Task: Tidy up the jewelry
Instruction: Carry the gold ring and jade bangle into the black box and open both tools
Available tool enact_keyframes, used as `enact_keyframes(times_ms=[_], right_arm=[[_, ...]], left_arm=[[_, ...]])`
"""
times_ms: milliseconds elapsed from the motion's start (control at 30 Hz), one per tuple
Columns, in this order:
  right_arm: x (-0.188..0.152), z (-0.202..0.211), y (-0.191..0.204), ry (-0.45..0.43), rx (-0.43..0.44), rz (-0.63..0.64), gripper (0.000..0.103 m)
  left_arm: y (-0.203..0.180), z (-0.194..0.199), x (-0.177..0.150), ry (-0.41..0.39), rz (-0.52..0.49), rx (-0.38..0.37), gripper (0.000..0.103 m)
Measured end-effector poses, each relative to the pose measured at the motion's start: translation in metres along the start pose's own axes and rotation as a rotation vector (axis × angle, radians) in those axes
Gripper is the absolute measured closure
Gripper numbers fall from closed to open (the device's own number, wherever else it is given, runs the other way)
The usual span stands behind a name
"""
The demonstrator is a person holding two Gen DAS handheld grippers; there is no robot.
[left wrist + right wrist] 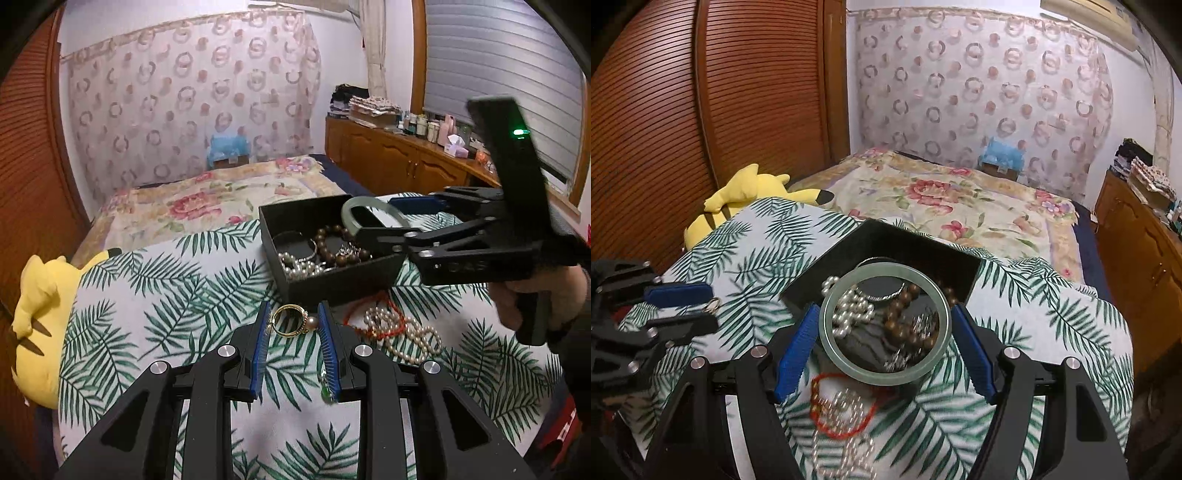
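Holding a ring (290, 319) pinched, left gripper (291, 320); right gripper (884, 325) clamps a bangle (827, 325) over the box (923, 242), 12 o'clock.

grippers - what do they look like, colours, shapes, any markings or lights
Both are matte black, angular, linkage-style frames with silver round bolt heads. The left gripper and right gripper each have two fingers lined with ribbed blue pads. In the left wrist view, the right one shows a tall black slab with a small green light, faint embossed lettering, and a pistol-style handle.
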State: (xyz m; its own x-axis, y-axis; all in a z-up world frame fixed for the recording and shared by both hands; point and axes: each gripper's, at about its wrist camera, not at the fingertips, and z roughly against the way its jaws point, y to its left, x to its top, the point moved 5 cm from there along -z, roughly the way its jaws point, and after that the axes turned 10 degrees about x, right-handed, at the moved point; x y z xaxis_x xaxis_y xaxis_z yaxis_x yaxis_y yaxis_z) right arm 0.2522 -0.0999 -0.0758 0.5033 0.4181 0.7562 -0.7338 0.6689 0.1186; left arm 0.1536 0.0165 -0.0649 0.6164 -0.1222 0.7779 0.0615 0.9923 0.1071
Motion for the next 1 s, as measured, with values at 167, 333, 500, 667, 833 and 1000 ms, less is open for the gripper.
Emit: enact_keyframes(times_ms=[167,333,500,667,833,1000], right_arm=[[0.003,-0.020,-0.013,0.032,0.028,-0.064,0.028],[0.004,-0.015,-0.018,0.006,0.043,-0.071,0.026],[-0.004,0.002,-0.022,-0.014,0.007,-0.070,0.026],[-0.021,0.016,-0.031,-0.014,-0.026,-0.066,0.026],[-0.040,0.031,-0.043,-0.019,-0.041,-0.093,0.026],[-0.049,0.040,-0.053,-0.019,-0.054,-0.105,0.026]], left_arm=[[0.000,-0.011,0.015,-0.001,0.008,-0.006,0.079],[-0.002,-0.020,0.031,-0.010,0.007,-0.004,0.079],[-0.011,-0.031,0.046,-0.011,-0.007,-0.004,0.079],[-0.023,-0.051,0.058,0.001,-0.024,-0.018,0.079],[-0.036,-0.077,0.069,0.023,-0.025,-0.020,0.079],[-0.044,-0.092,0.075,0.036,-0.031,-0.013,0.079]])
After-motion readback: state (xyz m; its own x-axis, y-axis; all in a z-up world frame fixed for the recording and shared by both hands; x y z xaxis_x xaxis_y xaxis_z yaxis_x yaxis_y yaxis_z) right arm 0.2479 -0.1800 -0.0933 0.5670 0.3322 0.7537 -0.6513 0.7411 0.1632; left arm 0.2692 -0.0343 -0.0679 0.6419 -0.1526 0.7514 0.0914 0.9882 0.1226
